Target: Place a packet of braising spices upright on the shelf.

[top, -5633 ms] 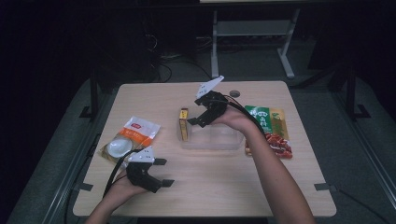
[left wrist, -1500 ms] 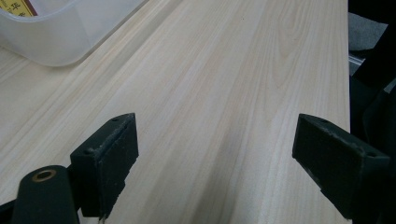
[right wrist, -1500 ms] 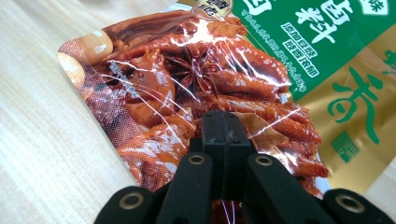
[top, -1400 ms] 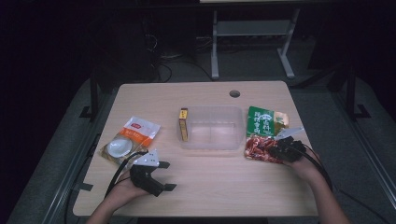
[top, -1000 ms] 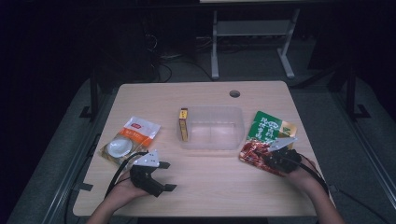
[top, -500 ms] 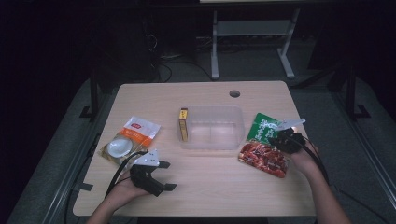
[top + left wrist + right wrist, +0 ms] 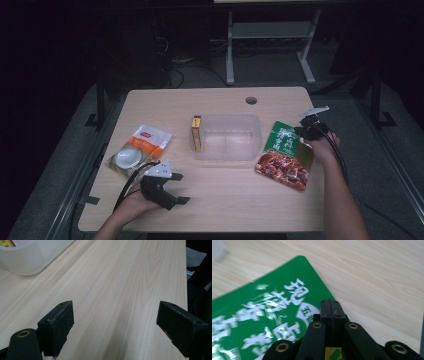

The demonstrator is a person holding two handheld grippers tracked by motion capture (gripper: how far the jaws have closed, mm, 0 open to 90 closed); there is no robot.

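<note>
Two jaws of the right hand-held gripper [image 7: 306, 131] pinch the green snack pouch [image 7: 285, 155] by its far right edge, right of the clear plastic container [image 7: 227, 137] on the tabletop [image 7: 225, 205]. Such a thin edge grip may slip, dropping the pouch. The left hand-held gripper [image 7: 115, 325] rests spread.

Pale wood-grain bench [image 7: 210, 105], rounded corners, round cable hole [image 7: 251, 100] near the far edge. Dark metal frame brackets [image 7: 92, 120] at its sides. Grey floor [image 7: 395, 165] all round, dim. Room beyond very dark. White metal stand [image 7: 267, 35] with splayed feet behind the bench, tangled cables [image 7: 182, 67] on the floor beside it. Light falling mostly on the bench top.
</note>
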